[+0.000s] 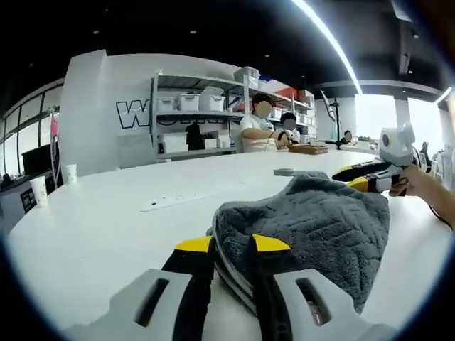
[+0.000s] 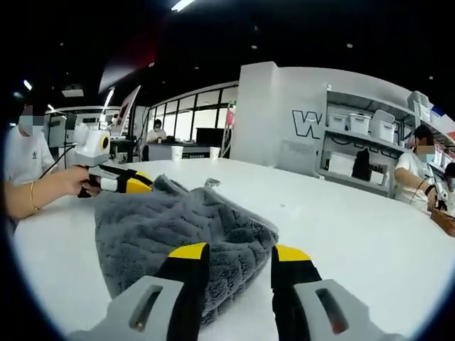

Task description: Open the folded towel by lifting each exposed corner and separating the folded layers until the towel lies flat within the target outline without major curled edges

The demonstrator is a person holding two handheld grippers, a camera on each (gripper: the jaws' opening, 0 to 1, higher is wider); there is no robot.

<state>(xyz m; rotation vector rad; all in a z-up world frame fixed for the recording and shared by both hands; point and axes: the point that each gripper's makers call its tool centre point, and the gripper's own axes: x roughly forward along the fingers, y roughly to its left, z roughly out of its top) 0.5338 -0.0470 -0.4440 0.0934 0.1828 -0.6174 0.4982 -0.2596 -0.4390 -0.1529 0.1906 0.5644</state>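
A grey, textured towel [image 1: 313, 227] lies folded and bunched on the white table [image 1: 106, 227]. My left gripper [image 1: 232, 245] is shut on the towel's near layered edge, which fills the gap between its yellow tips. At the far right corner the right gripper [image 1: 361, 183], held by a hand, meets a raised part of the cloth. In the right gripper view the towel [image 2: 170, 234] sits between my right gripper's [image 2: 239, 252] jaws, shut on its near corner. The left gripper [image 2: 135, 183], in a person's hand, holds the lifted far corner.
White paper cups [image 1: 40, 190] stand at the table's left edge, and a small grey roll [image 1: 286, 172] lies beyond the towel. Shelves with white bins [image 1: 199, 114] and seated people are at the back. Two more cups [image 2: 194, 152] stand on the far side of the table [image 2: 355, 227].
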